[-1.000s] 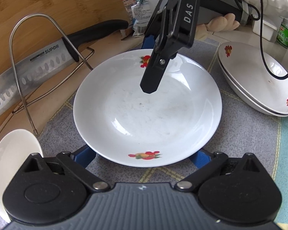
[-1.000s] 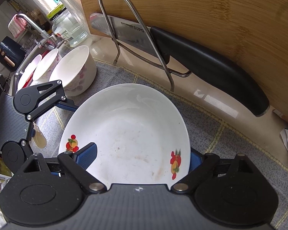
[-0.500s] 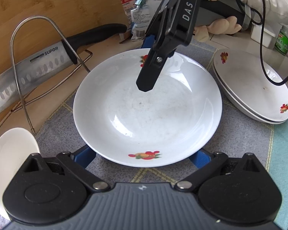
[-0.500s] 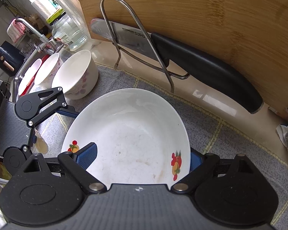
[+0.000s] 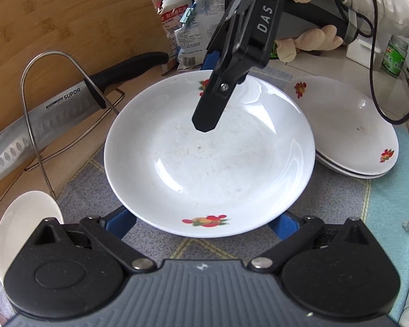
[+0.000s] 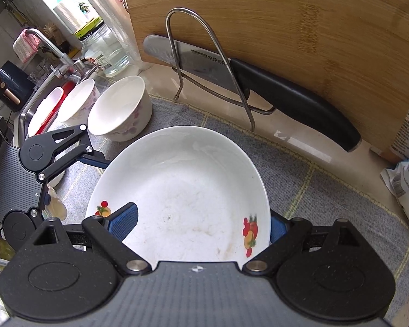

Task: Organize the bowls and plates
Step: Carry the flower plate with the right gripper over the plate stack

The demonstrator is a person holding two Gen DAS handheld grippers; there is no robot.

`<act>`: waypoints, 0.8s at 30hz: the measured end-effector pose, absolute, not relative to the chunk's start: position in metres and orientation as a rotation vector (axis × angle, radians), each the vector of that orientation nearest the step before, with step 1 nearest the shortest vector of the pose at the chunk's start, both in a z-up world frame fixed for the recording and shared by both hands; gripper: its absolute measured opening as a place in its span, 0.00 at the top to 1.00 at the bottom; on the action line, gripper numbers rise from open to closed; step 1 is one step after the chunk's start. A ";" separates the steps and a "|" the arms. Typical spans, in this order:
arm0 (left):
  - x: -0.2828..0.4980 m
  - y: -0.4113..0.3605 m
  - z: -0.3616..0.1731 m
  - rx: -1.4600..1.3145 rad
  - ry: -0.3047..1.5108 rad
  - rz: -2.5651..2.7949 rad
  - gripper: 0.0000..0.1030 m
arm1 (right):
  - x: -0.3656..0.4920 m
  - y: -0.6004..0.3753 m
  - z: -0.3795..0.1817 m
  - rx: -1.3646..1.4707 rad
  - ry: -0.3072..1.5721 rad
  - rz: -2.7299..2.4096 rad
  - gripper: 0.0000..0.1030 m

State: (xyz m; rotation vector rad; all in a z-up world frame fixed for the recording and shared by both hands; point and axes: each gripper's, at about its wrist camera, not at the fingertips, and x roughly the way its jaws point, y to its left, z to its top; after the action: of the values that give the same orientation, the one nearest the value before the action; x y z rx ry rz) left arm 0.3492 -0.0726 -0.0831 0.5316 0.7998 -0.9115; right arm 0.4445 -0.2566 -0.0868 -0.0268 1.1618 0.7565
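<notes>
Holding, left gripper (image 5: 203, 222): bottom of the left view; jaws spread wide, blue tips hidden under the near rim of the plate (image 5: 210, 163). Whether they press on its underside I cannot tell.
Plate: centre of both views, over the grey mat (image 5: 340, 196), upright side up and empty. It appears to be carried between the two tools.
Right gripper (image 6: 196, 226): pinching the plate's far side, one blue pad laid inside the dish, the other outside the rim.
Step in hand: probably moving this plate onto the plate stack (image 5: 349, 125) at the right of the left view.
Doing it well: keep both tools level with each other so the dish does not tip off the left tips; lower the far rim first, then slide the near tips out.
Edges, lower left: a white bowl (image 5: 24, 223) sits just beside the left tool.
Edges, left: wire rack (image 5: 35, 87) with a knife (image 5: 54, 114) against the cutting board (image 5: 68, 13); steer away from it.
Edges, upper right: a black cable (image 5: 376, 87) hangs over the stack and could snag.
Open room: bare mat shows between plate and stack, and along the lower right.
</notes>
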 end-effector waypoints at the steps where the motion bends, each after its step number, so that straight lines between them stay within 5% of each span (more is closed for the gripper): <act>1: 0.347 -0.073 -0.082 0.532 0.798 -0.914 0.02 | 0.442 -0.258 -0.086 -0.026 1.161 0.753 0.06; 24: 0.319 -0.110 -0.059 0.621 0.725 -1.034 0.02 | 0.376 -0.301 -0.058 0.028 1.105 0.609 0.06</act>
State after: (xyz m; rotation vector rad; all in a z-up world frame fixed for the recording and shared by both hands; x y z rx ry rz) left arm 0.3195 -0.1101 -0.0594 0.6211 0.7252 -1.0340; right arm 0.3765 -0.3010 -0.0584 0.0275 1.1048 0.6093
